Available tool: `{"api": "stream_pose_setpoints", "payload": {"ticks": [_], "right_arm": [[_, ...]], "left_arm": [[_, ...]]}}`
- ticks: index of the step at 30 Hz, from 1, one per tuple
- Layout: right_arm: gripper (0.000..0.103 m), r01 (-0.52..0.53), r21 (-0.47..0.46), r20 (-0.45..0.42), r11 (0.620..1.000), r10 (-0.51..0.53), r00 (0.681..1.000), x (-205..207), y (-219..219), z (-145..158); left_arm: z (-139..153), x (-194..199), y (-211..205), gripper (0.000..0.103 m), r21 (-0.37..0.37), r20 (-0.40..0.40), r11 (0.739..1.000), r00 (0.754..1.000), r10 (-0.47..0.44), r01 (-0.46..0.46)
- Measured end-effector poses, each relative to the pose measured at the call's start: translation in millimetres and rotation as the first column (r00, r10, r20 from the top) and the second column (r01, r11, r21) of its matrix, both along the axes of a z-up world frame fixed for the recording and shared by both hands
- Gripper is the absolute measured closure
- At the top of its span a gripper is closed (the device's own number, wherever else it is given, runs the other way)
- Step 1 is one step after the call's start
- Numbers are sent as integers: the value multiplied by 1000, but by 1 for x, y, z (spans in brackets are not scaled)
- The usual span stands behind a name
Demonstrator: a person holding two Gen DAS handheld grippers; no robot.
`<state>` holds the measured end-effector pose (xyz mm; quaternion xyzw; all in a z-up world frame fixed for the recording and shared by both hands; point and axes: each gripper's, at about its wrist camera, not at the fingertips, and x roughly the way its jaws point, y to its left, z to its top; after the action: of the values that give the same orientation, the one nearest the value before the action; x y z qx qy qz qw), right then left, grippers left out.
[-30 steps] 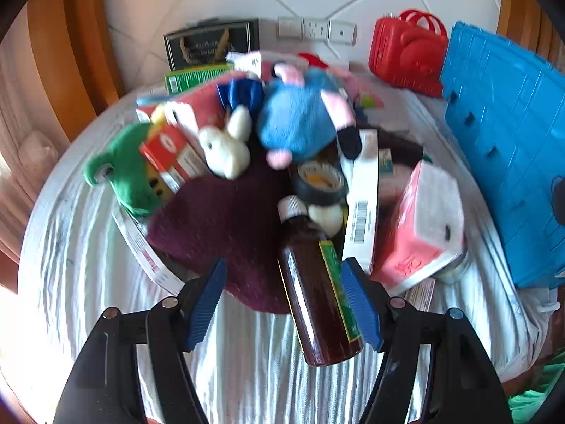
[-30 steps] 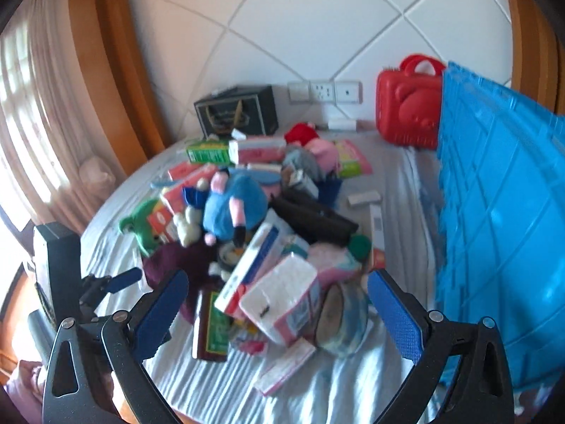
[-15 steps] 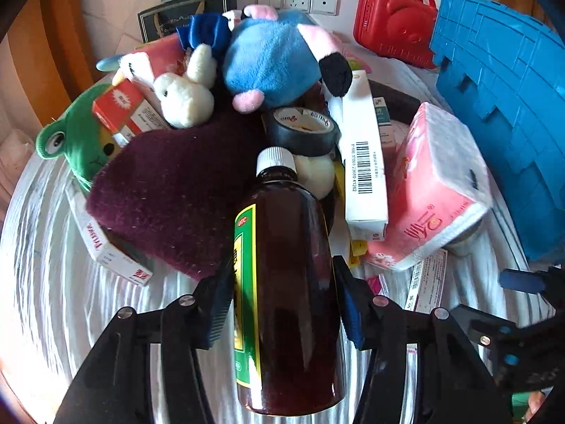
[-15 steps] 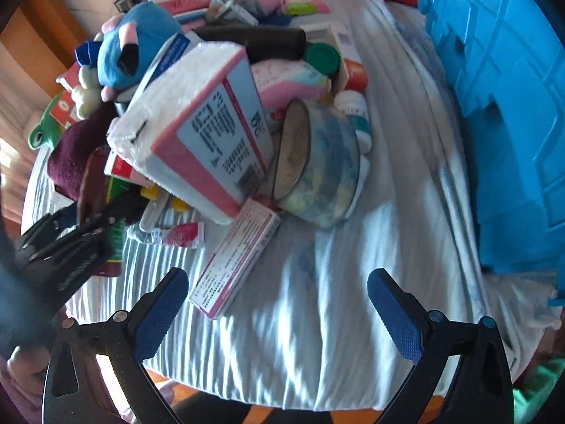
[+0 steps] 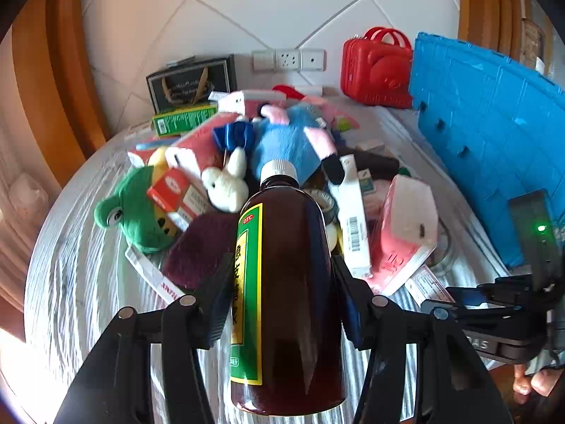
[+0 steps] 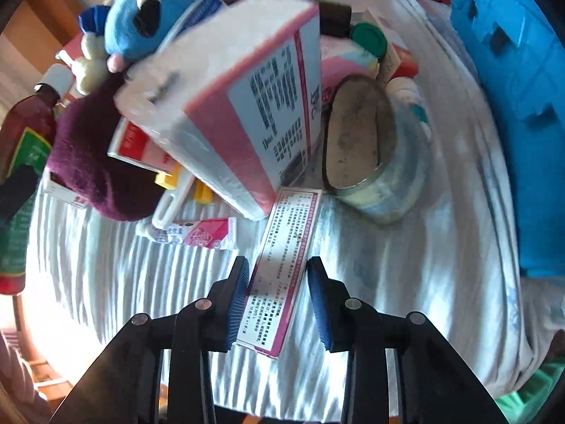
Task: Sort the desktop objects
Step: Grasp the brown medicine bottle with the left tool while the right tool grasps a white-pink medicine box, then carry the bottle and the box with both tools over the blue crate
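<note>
Left gripper: black angular arms showing round silver screws, fingers wearing dark blue ribbed pads. Right gripper: same black linkage, silver screws gleaming, blue ribbed pads on fingers. In the left view, the right gripper's black body is glowing a green light, showing partial white lettering. Bare fingertips peeking beneath it, skin pinkish.

Domestic bedroom setting. A bed covered with a striped white sheet carries a heap of household items: plush toys, tissue packs and medicine boxes. Behind it stand a diamond-panelled white wall with power sockets, wooden trim, and a curtain at left.
</note>
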<state>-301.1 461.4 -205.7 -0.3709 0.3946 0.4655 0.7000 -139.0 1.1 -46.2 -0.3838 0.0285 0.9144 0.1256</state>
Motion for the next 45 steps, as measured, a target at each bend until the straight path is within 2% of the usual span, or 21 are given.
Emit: {"api": "stream_pose_setpoints", "payload": {"ticks": [2,4,6,8,9,10,12,15,16,19,21,23,25,26,27,29,33,36,39,45], "right_arm": [[72,-36,77,9,996,36,999,-9,-17,33],[87,-67,174,28,982,63,998,-17,-32,70],[93,-87,263,69,961,71,995,-23,-40,106],[93,-98,300,112,949,67,991,-26,-35,129],[93,-105,285,147,953,65,987,-27,-32,130],[90,-106,262,162,959,65,985,-24,-30,126],[87,-104,209,133,972,77,988,-15,-30,108],[64,-102,88,54,991,97,994,-10,-34,50],[60,-101,56,29,993,99,995,-7,-37,31],[60,-76,-37,51,996,77,996,3,-36,-2],[60,-61,-85,29,995,63,998,12,-33,-22],[62,-71,-119,61,990,78,995,14,-29,-36],[75,-78,-145,65,986,88,994,16,-23,-53],[75,-78,-126,98,989,91,991,15,-21,-53],[75,-78,-118,84,990,89,992,16,-20,-52],[75,-90,-54,42,994,93,995,14,-22,-37],[75,-198,131,98,971,186,978,-18,-33,28],[75,-254,295,162,921,214,963,-40,-45,85],[75,-283,419,221,863,205,953,-50,-51,145],[75,-310,574,352,758,113,929,-36,-88,231]], "left_arm": [[16,0,5,51,5,-46,1000,999,-29,29],[33,-2,11,51,18,-83,998,995,-54,55],[46,-4,18,51,31,-119,997,990,-73,77],[51,-7,27,51,27,-135,996,987,-84,88],[51,-9,29,51,30,-130,995,988,-88,93],[49,-9,31,51,32,-123,995,988,-92,96],[41,-9,35,51,5,-106,996,991,-87,88],[21,-9,34,51,3,-36,997,996,-82,82],[14,-7,34,51,-4,-19,997,996,-82,82],[-3,-2,35,51,-27,32,996,996,-81,82],[-11,-1,33,51,-34,61,997,995,-73,75],[-15,-1,31,51,-39,75,997,995,-67,70],[-14,0,29,51,-46,73,997,995,-63,67],[-12,1,28,51,-47,69,997,996,-62,65],[-9,1,27,51,-48,61,997,996,-59,62],[1,2,24,51,-43,34,998,998,-53,54],[34,5,23,51,-12,-56,998,996,-64,63],[68,6,32,51,24,-139,995,986,-95,100],[101,7,52,51,43,-225,988,965,-132,145],[168,10,115,51,86,-331,971,925,-185,225]]}}
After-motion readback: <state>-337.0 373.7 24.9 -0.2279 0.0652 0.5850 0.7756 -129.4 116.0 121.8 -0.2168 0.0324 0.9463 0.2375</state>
